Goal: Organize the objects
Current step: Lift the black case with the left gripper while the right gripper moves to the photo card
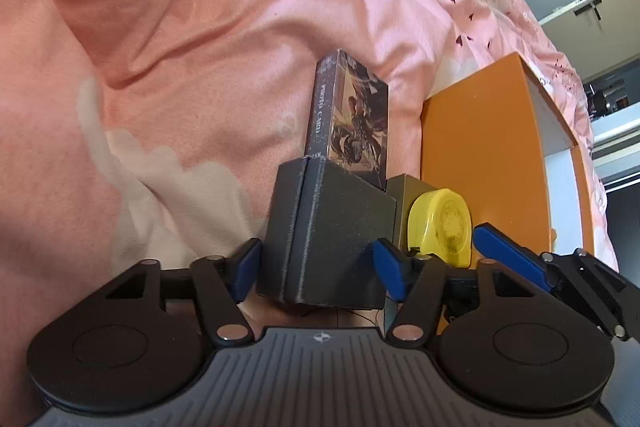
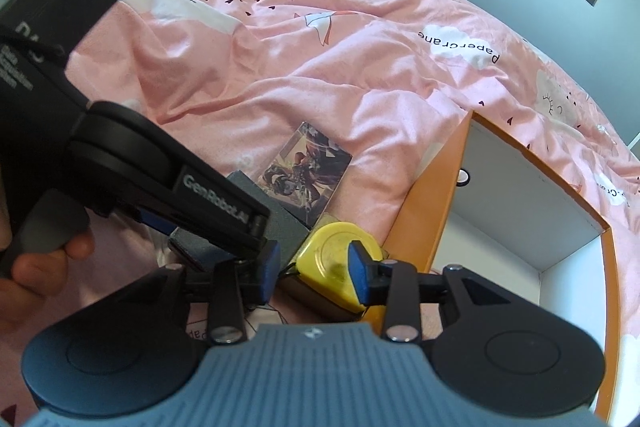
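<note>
Both my grippers at the cluster beside the orange box.

My left gripper (image 1: pixel 316 267) clamps the dark grey box (image 1: pixel 332 235) on the pink bedspread (image 1: pixel 180 27); my right gripper (image 2: pixel 314 267) straddles the yellow tape measure (image 2: pixel 332 259), pads not clearly touching, against the orange box (image 2: pixel 424 207), card pack (image 2: pixel 304 171) just behind.

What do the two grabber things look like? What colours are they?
Both match. The left gripper and right gripper have blue fingertip pads on black jointed links with silver pins, two round black discs, and a ribbed grey body. White "GenRobot.AI" lettering marks the left gripper's side in the right wrist view.
</note>
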{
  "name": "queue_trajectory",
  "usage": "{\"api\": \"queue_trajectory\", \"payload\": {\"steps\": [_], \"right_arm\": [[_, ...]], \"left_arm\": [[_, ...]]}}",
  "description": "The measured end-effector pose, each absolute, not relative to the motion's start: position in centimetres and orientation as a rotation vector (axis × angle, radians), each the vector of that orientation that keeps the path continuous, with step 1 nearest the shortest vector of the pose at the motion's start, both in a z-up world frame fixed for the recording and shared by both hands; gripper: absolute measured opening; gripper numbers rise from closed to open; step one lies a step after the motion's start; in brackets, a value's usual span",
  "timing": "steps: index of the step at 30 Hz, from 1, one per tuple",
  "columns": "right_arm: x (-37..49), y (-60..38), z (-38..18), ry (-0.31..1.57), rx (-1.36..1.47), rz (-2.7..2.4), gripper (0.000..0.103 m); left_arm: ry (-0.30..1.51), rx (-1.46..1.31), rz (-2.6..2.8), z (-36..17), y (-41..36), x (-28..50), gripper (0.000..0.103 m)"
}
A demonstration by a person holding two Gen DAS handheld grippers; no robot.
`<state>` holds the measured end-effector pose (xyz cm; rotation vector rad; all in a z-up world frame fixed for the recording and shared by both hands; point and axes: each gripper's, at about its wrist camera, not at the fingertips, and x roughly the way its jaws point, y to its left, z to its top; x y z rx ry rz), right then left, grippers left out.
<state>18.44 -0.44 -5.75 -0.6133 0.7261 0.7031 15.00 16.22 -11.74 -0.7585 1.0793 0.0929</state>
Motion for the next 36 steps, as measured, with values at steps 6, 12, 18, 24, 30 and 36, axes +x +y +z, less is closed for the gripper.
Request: {"api": "queue_trajectory", "payload": {"steps": [6,12,18,24,30,36], "right_arm": [[18.4,-0.4,-5.7,0.729,-0.605,0.706,0.039],[18.7,-0.6,-5.2,0.752,-0.565,0.72,0.039],[19.7,-0.4,-4.2,0.798,-0.506,0.767,0.039],[22.0,1.2,-3.6,0.893,-0.451,0.831,0.04],[25.1,4.1,-4.1,0.968,-0.416,0.815,0.047],[27.9,6.8,-6.1,1.047,-0.404,0.761,0.049]], "left_arm": [[1.033,-0.732,0.112,-9.8,16.3,14.2,0.048],[0.982,-0.623,0.121,-7.1,15.5,13.8,0.041],[0.927,-0.495,0.146,-4.3,15.8,13.7,0.04],[0.881,-0.454,0.221,-2.3,18.2,14.0,0.039],[0.846,-0.362,0.283,-1.8,19.5,15.8,0.039],[0.919,-0.335,0.3,-4.1,20.3,18.1,0.039]]}}
